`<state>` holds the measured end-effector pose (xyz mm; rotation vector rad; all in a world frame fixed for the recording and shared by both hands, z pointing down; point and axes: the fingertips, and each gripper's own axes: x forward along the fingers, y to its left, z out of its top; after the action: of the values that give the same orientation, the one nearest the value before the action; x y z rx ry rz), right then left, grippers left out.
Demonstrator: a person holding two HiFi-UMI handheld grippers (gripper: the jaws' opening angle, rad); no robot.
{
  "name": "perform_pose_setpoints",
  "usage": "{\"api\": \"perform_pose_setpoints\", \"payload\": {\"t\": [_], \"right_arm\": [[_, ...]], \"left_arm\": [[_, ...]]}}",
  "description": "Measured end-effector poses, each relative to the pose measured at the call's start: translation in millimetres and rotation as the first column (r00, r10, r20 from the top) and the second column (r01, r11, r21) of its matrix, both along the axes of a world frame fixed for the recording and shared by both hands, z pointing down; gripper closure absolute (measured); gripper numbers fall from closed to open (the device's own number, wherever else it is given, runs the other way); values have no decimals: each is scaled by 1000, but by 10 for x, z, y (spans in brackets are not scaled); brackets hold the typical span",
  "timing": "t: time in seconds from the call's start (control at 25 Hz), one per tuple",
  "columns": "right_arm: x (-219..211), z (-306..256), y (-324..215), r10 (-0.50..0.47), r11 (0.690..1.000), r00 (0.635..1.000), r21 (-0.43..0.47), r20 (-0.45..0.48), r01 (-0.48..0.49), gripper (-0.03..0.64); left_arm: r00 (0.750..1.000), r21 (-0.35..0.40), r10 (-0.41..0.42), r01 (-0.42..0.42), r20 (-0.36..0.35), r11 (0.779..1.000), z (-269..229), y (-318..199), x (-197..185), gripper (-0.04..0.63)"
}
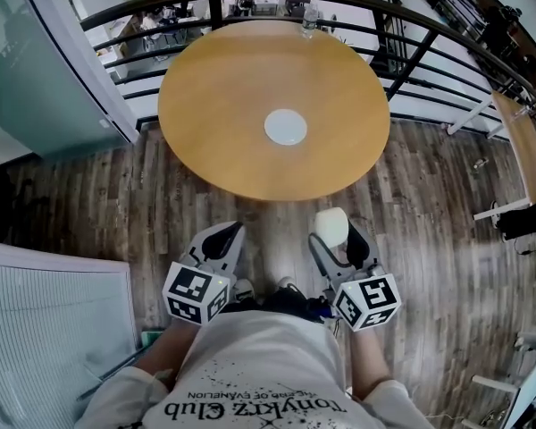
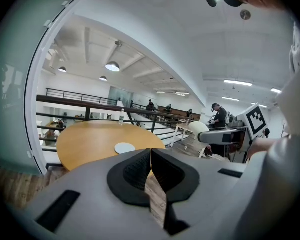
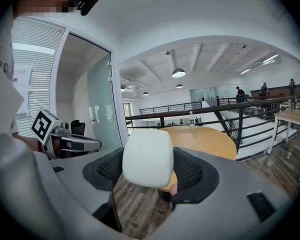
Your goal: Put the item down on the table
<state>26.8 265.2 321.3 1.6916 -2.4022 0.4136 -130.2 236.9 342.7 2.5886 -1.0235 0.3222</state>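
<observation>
While the scene is viewed from the head camera, the right gripper [image 1: 338,236] is seen clamped on a white item [image 1: 331,227], which is carried above the plank floor [image 1: 98,213] and short of the round wooden surface [image 1: 214,105] ahead of it. The left gripper [image 1: 221,239] is held beside the right gripper, on its left, with nothing in it. A white disc [image 1: 286,127] lies on the surface well ahead of both grippers, between them in line. A bottle [image 1: 309,21] stands at the far rim of the surface, and a dark railing [image 1: 411,16] curves behind it.

From the left gripper view, the left gripper [image 2: 151,156] is shown clenched, its jaws pressed together with nothing between them. The surface [image 2: 90,141] is seen ahead and slightly to the left of this gripper, with the disc [image 2: 124,147] on it and the bottle [image 2: 122,116] beyond. The item [image 2: 197,130] is seen off to the right, gripped by the right gripper [image 2: 206,134].

From the right gripper view, the right gripper [image 3: 149,176] is shown grasping the item [image 3: 147,156], a rounded white block pinched between both jaws. The surface [image 3: 210,139] lies ahead of the gripper, beyond the item, and the item is not touching it. The bottle [image 3: 191,119] is seen at the far edge, and the left gripper [image 3: 70,143] is seen to the left.
</observation>
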Motion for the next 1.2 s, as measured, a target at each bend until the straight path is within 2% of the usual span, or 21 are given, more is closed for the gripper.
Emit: {"api": "perform_pose_setpoints", "payload": {"t": [0.16, 0.48, 1.0, 1.2], "right_arm": [[-120, 36, -29, 10, 1000, 1000, -11, -7, -10, 304], [97, 279, -316, 15, 999, 1000, -37, 11, -15, 304], [707, 410, -1712, -67, 997, 998, -33, 6, 67, 304], [944, 428, -2097, -97, 995, 995, -24, 10, 98, 304]], "left_arm": [[1000, -8, 10, -10, -4, 1000, 34, -54, -120, 571], [1000, -17, 18, -18, 3, 1000, 205, -361, 88, 571], [999, -14, -46, 46, 18, 999, 329, -1672, 748, 571], [997, 1, -73, 73, 21, 997, 327, -2022, 988, 571]]}}
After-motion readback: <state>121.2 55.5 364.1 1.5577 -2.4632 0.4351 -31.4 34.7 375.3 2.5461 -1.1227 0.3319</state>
